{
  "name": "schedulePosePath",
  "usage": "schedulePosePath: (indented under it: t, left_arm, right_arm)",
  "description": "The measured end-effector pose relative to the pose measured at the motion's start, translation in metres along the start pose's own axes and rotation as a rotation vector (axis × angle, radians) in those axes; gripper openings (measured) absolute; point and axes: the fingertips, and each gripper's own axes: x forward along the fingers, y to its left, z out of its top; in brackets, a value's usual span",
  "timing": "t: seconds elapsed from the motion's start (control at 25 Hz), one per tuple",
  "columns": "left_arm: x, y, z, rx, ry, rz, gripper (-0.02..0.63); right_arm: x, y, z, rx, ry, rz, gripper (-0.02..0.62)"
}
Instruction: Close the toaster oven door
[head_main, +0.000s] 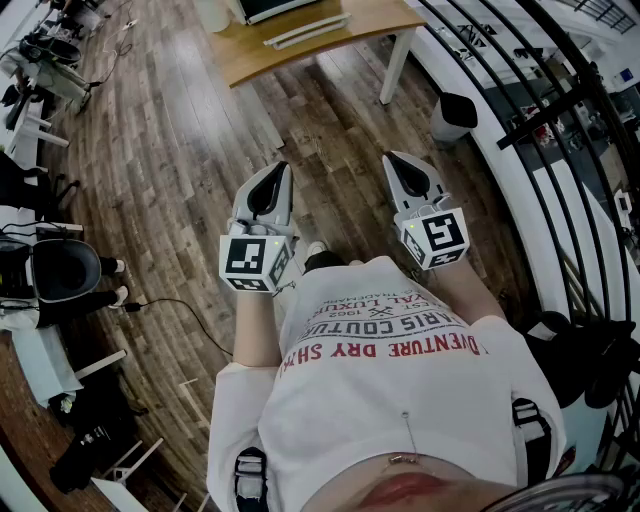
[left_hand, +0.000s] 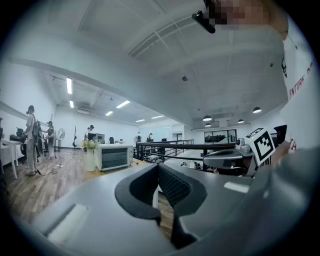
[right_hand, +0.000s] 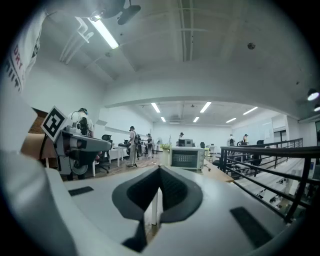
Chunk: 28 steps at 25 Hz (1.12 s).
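we've left gripper & right gripper both clenched, empty; toaster oven on table far ahead, well apart. open floor btwn, railing on right.

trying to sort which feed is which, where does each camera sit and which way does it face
Head view: on the person's head, looking down at the floor; shows the shirt, left gripper and right gripper.
Left gripper view: rides the left gripper, looking along its shut fingers toward the toaster oven; right gripper at right.
Right gripper view: rides the right gripper, along its shut fingers toward the toaster oven; left gripper at left.
Shared: both gripper views see the toaster oven.
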Motion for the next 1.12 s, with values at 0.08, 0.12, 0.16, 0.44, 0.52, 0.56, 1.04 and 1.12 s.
schedulePosePath:
  t: [0.08, 0.12, 0.16, 0.44, 0.52, 0.56, 1.04, 1.12]
  left_arm:
    - [-0.001, 0.0, -0.001, -0.008, 0.001, 0.006, 0.012]
    - [-0.001, 0.0, -0.002, -0.012, 0.001, 0.009, 0.012]
    - [-0.002, -0.001, -0.002, -0.015, 0.001, 0.012, 0.012]
    - [0.0, -0.004, -0.003, -0.04, 0.0, 0.019, 0.012]
    - [0.002, -0.005, -0.005, -0.042, 0.005, 0.023, 0.012]
    - [0.004, -0.006, -0.007, -0.045, 0.01, 0.028, 0.012]
    - [0.03, -0.014, -0.03, -0.08, 0.08, 0.056, 0.126]
    - [0.034, -0.006, -0.031, -0.09, 0.081, 0.062, 0.126]
  right_arm:
    - [0.0, 0.0, 0.0, -0.003, -0.003, 0.006, 0.005]
    - [0.0, 0.0, 0.001, -0.005, -0.004, 0.009, 0.005]
    - [-0.001, 0.0, 0.001, -0.007, -0.005, 0.011, 0.005]
    - [-0.003, -0.004, 0.001, 0.004, -0.01, 0.019, 0.005]
    - [-0.004, -0.007, 0.0, 0.024, -0.013, 0.017, 0.005]
    - [-0.005, -0.009, -0.002, 0.036, -0.015, 0.017, 0.005]
    - [-0.013, -0.037, -0.026, 0.082, 0.023, -0.009, 0.005]
    - [-0.007, -0.039, -0.028, 0.089, 0.028, -0.008, 0.005]
